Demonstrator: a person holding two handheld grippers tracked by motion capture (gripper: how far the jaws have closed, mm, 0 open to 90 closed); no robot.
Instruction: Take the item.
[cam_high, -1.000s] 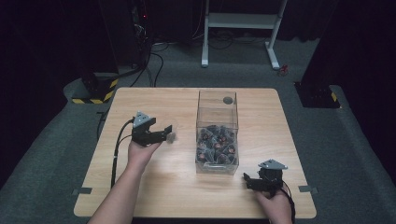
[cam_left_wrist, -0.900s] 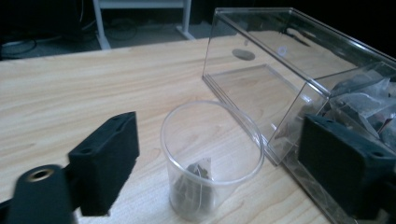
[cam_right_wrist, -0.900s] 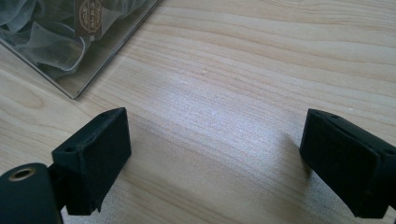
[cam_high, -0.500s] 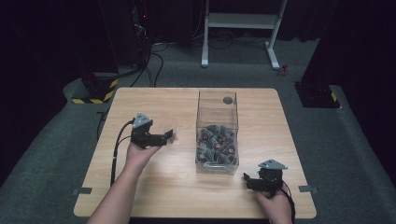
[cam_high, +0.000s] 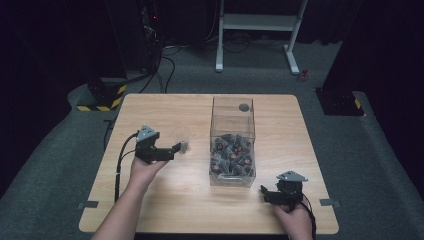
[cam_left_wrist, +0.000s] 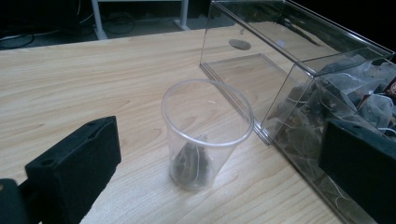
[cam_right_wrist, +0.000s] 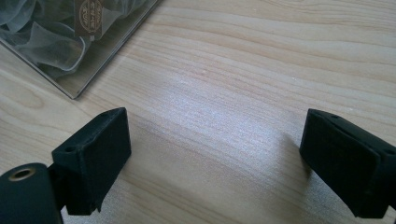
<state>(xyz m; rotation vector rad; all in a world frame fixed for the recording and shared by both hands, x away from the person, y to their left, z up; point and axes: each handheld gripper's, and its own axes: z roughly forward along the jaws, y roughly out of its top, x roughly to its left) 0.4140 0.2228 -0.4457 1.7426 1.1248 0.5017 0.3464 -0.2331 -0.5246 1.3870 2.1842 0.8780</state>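
Left gripper view: left gripper (cam_left_wrist: 215, 163) with both black jaws spread wide, one at lower left, the other at lower right. Between them, further out, a clear plastic cup (cam_left_wrist: 205, 133) stands upright on the wooden table (cam_left_wrist: 79, 88), untouched by either jaw. One tea bag (cam_left_wrist: 191, 156) lies at the cup bottom. Just beside the cup, to the right, a clear box (cam_left_wrist: 285, 60); its near end holds a pile of mesh tea bags (cam_left_wrist: 364, 105), its far end is bare
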